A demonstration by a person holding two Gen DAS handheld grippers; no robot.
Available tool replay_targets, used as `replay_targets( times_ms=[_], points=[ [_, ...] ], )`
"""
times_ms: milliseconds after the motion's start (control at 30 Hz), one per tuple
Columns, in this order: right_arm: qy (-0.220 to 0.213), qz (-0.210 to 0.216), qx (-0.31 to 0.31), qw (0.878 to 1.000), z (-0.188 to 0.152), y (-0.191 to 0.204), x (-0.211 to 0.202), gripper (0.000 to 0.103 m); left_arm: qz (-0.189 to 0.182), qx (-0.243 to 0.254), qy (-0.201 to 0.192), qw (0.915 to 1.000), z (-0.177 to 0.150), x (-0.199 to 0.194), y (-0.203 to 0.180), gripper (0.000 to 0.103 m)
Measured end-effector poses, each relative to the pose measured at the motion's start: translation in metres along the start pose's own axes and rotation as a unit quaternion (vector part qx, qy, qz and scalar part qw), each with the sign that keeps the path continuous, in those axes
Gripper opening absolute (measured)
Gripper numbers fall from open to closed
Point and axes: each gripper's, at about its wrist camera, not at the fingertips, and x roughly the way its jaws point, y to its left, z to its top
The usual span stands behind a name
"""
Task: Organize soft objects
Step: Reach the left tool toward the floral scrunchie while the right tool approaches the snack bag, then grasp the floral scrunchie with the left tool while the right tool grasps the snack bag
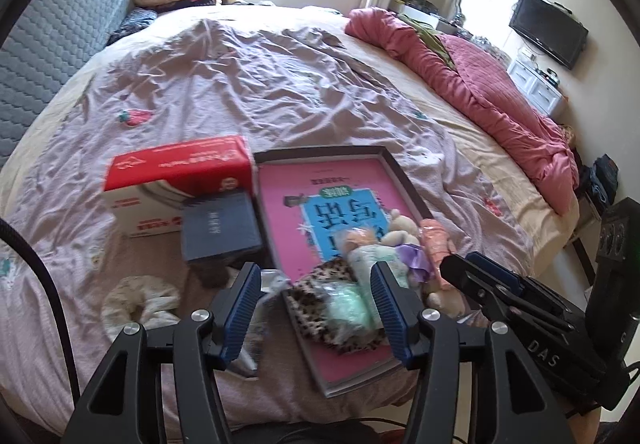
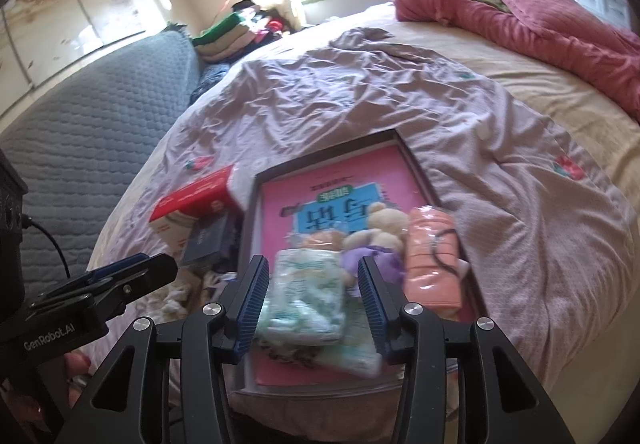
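Bed (image 1: 280,91) under rumpled mauve sheet | done: leopard pouch (image 1: 316,286), diaper packs (image 2: 304,296), plush bear (image 2: 380,232), peach roll (image 2: 430,260) gathered in tray (image 2: 408,147) | left: cream scrunchie (image 1: 138,302) outside on sheet | left gripper (image 1: 314,314), right gripper (image 2: 312,304): jaws apart, clamping nothing, above tray.

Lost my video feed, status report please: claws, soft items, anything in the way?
Both claws open, left claw, right claw, nothing gripped. Soft packs and teddy piled in tray. White cloth outside tray. Path clear.
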Motion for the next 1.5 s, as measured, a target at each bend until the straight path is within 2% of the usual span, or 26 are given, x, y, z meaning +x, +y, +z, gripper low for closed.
replay_targets(
  times_ms=[367,633,767,900,1033,1100,1300,1500],
  points=[
    [0.025,0.037,-0.063,0.997,-0.009,0.061,0.011,0.051,0.041,-0.028,-0.015,0.9987,-0.007,-0.026,0.052,0.058],
    [0.078,0.070,-0.082,0.991,-0.028,0.109,0.038,0.051,0.070,-0.064,-0.017,0.9954,-0.014,-0.032,0.105,0.058],
    [0.113,0.070,-0.081,0.988,-0.042,0.129,0.060,0.052,0.075,-0.076,-0.008,0.9942,-0.025,-0.024,0.130,0.058],
    [0.140,0.053,-0.077,0.986,-0.055,0.143,0.084,0.052,0.073,-0.091,0.007,0.9932,-0.037,-0.009,0.151,0.058],
    [0.157,0.007,-0.077,0.985,-0.064,0.150,0.107,0.052,0.064,-0.108,0.023,0.9918,-0.046,0.006,0.169,0.058],
    [0.164,-0.002,-0.062,0.985,-0.066,0.148,0.116,0.052,0.064,-0.114,0.033,0.9908,-0.051,0.014,0.177,0.058],
    [0.164,-0.058,-0.049,0.984,-0.063,0.146,0.140,0.052,0.063,-0.130,0.061,0.9876,-0.065,0.036,0.198,0.058],
    [0.170,-0.092,-0.041,0.980,-0.064,0.147,0.169,0.053,0.053,-0.136,0.076,0.9864,-0.069,0.055,0.206,0.058]
  ],
)
